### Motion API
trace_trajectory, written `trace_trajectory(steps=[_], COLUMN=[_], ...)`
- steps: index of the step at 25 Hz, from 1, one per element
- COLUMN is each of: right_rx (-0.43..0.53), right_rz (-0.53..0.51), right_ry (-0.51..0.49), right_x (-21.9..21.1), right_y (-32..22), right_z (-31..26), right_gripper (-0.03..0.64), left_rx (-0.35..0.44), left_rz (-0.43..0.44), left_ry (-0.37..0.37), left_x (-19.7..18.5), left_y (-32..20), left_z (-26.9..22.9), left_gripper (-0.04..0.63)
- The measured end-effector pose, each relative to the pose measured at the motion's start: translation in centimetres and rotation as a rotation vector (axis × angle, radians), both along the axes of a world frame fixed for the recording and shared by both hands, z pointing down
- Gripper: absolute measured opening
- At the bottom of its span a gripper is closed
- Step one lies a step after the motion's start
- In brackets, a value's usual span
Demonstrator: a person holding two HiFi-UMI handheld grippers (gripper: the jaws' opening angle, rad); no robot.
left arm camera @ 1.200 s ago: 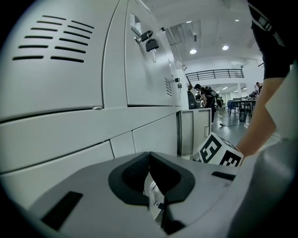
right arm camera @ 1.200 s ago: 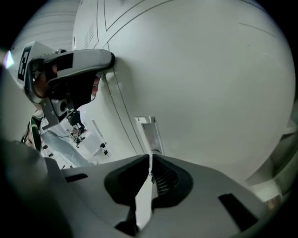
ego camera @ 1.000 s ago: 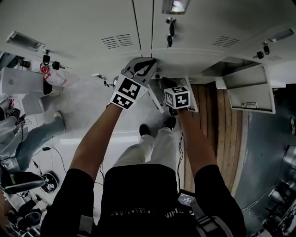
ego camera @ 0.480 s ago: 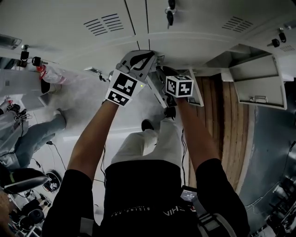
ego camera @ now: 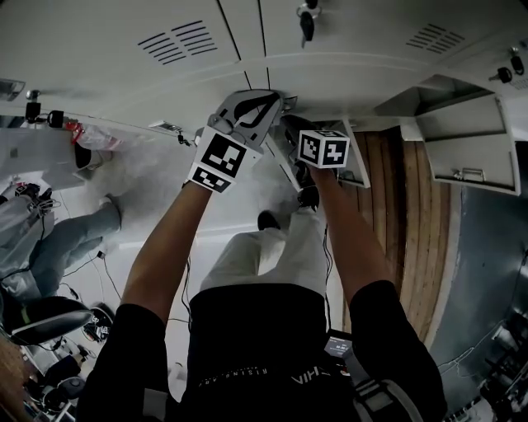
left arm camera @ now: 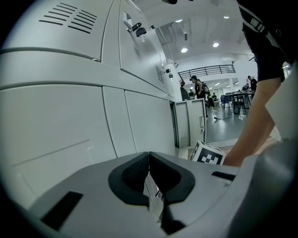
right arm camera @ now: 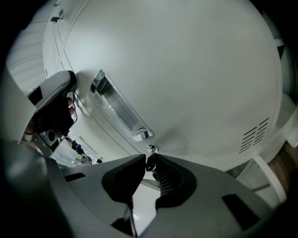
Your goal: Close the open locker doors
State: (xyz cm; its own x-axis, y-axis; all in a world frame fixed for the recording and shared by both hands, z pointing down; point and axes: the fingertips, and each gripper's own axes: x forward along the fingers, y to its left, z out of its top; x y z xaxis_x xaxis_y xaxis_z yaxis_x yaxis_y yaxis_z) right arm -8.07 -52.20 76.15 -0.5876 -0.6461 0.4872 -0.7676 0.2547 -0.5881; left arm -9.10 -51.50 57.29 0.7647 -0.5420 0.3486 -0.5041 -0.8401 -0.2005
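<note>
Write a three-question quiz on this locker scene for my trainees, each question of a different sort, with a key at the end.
1. True or false: the tongs of the left gripper are shut.
2. Multiple choice: what hangs at the top middle of the head view? A) a key with a dark fob B) a padlock C) a towel
3. Short answer: judging by its look, what is the floor strip below the swung-open locker door made of?
Key: 1 true; 2 A; 3 wooden boards.
</note>
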Motion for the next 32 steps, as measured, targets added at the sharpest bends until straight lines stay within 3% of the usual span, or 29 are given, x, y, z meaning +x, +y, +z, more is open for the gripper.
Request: trace_trajectory(steps=[6, 11, 29, 32], right_rx=[-0.037, -0.054, 0.029, 0.019], right_rz=[0.04, 0.044, 0.0, 0.004], right_ry=[-0.092, -0.087, 0.375, 0.334], right_x=[0.28, 0.37, 0.01, 0.03], right_y=[-0.16, -0.12, 0.0, 0.03], right_z=[-0.13, -0.12, 0.0, 0.08], right_gripper=[0.06, 0.057, 0.074, 0.075], left_rx=[-0.009, -0.018, -0.029, -0.031], left_rz=[-0.001, -0.006, -0.018, -0.016], left_ry=[0.006, 0.001, -0.034, -0.034], left_x=[0.0, 0.06, 0.12, 0.25], left_y=[-0.06, -0.08, -0.16, -0.12], left_z=[-0.02, 0.03, 0.04, -0.07], left_gripper=[0.021, 0.021, 0.021, 0.021])
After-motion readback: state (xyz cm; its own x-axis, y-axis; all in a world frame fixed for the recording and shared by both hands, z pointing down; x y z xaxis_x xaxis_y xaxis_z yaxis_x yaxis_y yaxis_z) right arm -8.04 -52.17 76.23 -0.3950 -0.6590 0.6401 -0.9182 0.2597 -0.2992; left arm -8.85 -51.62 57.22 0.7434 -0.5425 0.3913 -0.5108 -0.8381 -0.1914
